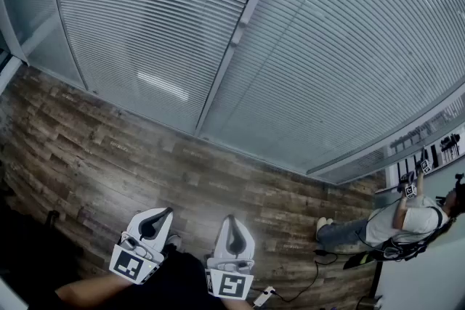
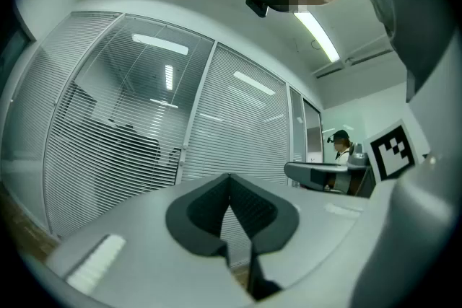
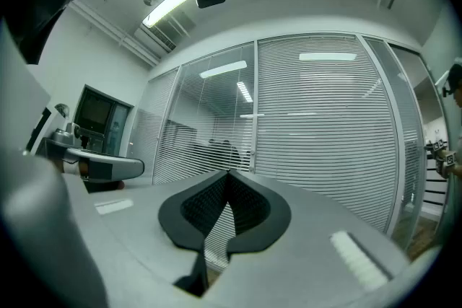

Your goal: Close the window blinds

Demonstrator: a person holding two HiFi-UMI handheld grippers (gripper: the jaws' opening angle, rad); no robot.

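Observation:
White slatted window blinds (image 1: 145, 25) hang behind glass panels ahead of me, and a second panel (image 1: 349, 47) stands to the right of a white frame post (image 1: 236, 36). In both gripper views the blinds (image 2: 123, 148) (image 3: 325, 133) are some way off. Through the left panel's slats I can make out dim shapes behind. My left gripper (image 1: 168, 212) (image 2: 229, 175) is shut and holds nothing. My right gripper (image 1: 231, 217) (image 3: 228, 172) is also shut and empty. Both point roughly level at the blinds and touch nothing.
A dark wood floor (image 1: 109, 156) runs up to the foot of the glass. At the right, a person (image 1: 407, 221) sits low on the floor holding other grippers. A cable with a power strip (image 1: 264, 295) lies near my feet.

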